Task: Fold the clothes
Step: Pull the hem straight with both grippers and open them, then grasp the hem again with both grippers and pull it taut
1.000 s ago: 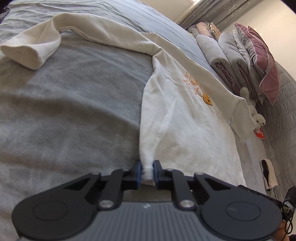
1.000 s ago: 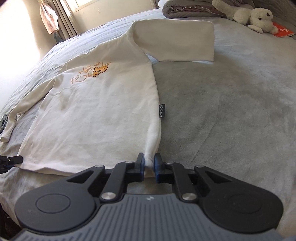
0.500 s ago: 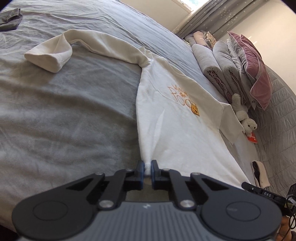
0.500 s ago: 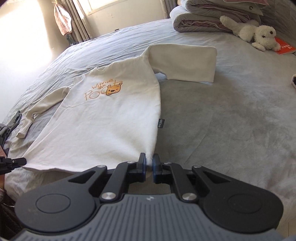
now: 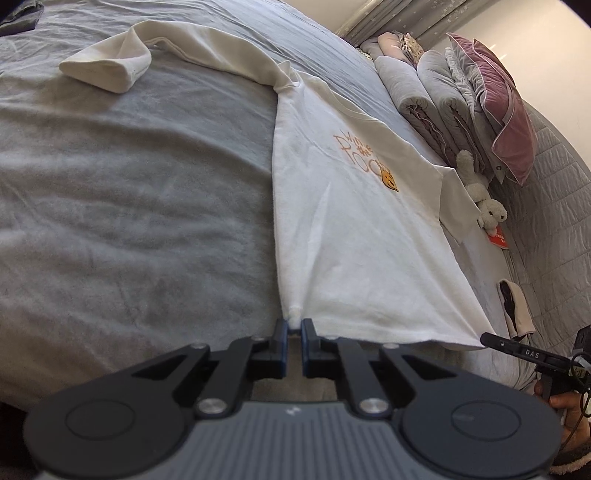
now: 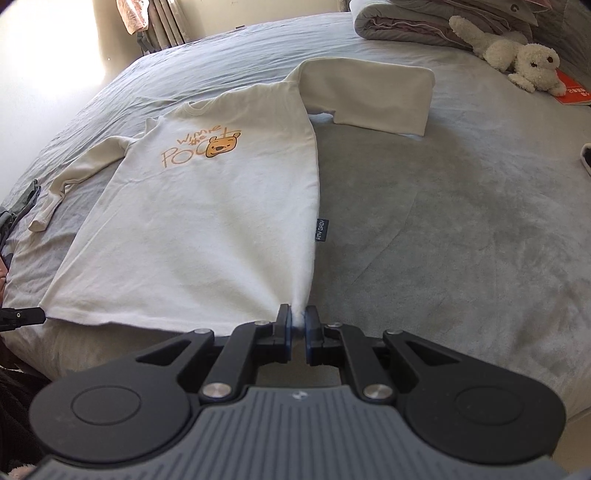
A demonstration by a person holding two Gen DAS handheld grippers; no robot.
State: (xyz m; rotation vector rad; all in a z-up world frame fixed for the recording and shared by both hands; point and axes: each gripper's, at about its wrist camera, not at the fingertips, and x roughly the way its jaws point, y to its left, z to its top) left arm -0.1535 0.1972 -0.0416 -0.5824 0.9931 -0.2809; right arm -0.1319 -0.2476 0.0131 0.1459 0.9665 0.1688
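A home bedroom: a wide grey bed (image 6: 461, 229) with folded quilts (image 5: 424, 99), a pink pillow (image 5: 495, 103), a plush toy (image 6: 517, 59) and window curtains (image 6: 166, 22).

Orange hand-lettered print "Winnie the Poo" beside an orange bear face, on the chest of the cream long-sleeved cotton sweatshirt (image 6: 207, 221). Small dark woven side-seam label (image 6: 321, 229) with pale lettering, too small to read. "DAS" in white on the black tool (image 5: 532, 355) at the right edge of the left-wrist view. Red booklet (image 6: 574, 90), white characters illegible.
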